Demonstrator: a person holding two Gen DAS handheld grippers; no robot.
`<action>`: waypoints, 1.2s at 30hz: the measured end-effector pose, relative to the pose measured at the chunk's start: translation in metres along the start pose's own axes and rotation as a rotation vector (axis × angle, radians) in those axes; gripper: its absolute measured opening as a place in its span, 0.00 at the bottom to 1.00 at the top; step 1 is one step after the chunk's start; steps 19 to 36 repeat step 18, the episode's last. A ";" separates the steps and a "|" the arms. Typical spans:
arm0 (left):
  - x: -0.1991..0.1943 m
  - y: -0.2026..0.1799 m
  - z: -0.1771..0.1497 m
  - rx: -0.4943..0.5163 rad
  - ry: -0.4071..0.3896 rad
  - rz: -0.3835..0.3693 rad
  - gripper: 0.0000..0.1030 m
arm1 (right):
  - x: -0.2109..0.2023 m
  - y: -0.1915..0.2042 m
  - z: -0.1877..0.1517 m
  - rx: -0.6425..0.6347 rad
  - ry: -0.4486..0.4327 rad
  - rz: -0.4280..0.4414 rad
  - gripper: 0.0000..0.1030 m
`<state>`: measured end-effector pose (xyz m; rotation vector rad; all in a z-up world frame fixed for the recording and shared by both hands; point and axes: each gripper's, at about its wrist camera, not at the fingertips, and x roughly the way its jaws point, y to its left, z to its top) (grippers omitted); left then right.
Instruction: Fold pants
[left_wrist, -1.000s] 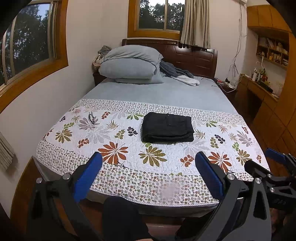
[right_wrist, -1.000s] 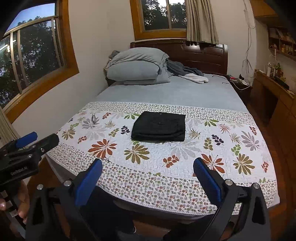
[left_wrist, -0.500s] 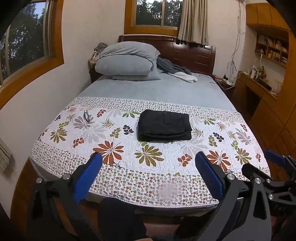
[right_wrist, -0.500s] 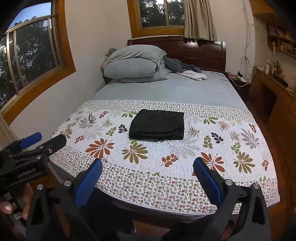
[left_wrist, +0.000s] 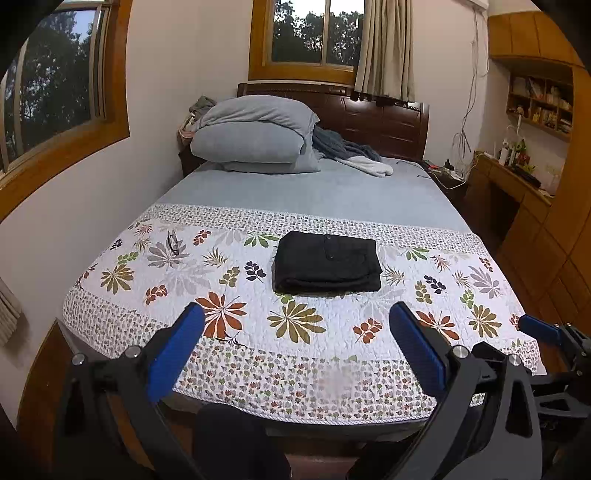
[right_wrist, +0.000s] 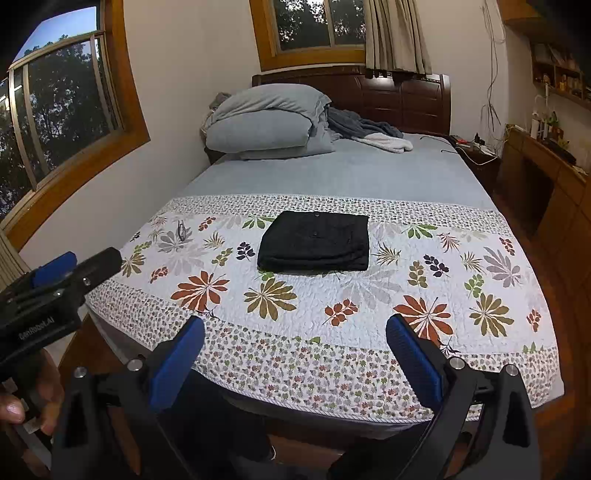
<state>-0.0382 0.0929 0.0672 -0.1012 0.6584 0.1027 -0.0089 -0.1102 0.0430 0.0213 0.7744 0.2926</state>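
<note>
Both tongs drawn back slightly from bed | left tongs (left_wrist: 295, 354) spread, empty | right tongs (right_wrist: 295, 350) spread, empty | folded black pants (left_wrist: 327, 266) on floral quilt (left_wrist: 332, 332)

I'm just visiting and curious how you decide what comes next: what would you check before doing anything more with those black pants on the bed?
1. Pants folded into a compact rectangle: ok, edges look even in both views.
2. Pants resting flat on the floral quilt, away from its edges: ok.
3. Left gripper open and empty: ok, held back over the foot of the bed.
4. Right gripper open and empty: ok, also held back.
5. Glasses on the quilt apart from the pants: ok.
6. Underside layers of the fold neat: cannot tell, hidden.
</note>
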 end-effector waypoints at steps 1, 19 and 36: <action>0.000 0.000 0.000 0.000 -0.003 -0.002 0.96 | 0.000 0.000 0.000 0.000 0.001 0.000 0.96; -0.003 0.008 0.002 -0.026 0.020 -0.001 0.97 | 0.000 0.000 -0.003 0.006 -0.004 -0.003 0.96; -0.003 0.008 0.002 -0.026 0.020 -0.001 0.97 | 0.000 0.000 -0.003 0.006 -0.004 -0.003 0.96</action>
